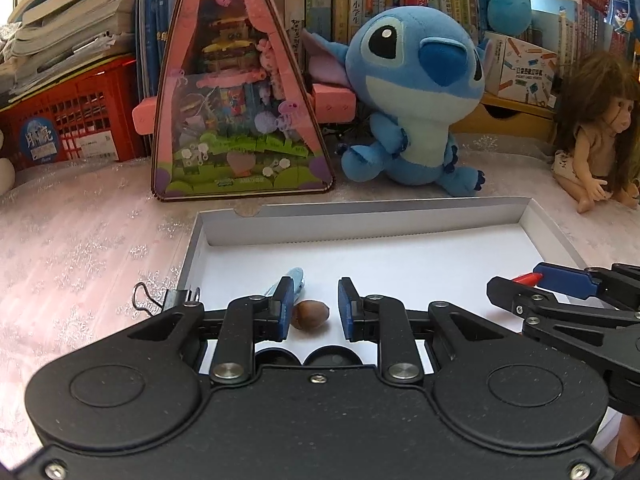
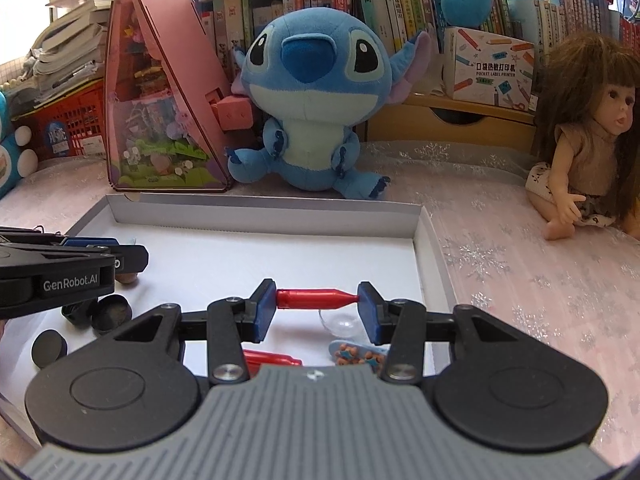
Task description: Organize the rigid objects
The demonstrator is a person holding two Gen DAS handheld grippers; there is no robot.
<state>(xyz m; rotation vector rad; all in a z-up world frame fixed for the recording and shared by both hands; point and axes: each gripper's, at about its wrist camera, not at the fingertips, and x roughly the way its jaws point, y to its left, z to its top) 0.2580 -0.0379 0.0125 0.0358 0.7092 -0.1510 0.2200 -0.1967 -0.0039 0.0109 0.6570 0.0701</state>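
While both tools hover over the shallow white cardboard tray (image 2: pixel 424 240), the right one carries a piece.
Right tool (image 2: pixel 317 307) grips a red plastic bullet-shaped piece (image 2: pixel 316 298) end to end between its blue pads, above a clear plastic dome (image 2: pixel 340 325). Left tool (image 1: pixel 311 307) holds nothing, its jaws narrowly parted over a brown nut (image 1: pixel 311 314) on the tray floor, beside a pale blue clip (image 1: pixel 294 278).
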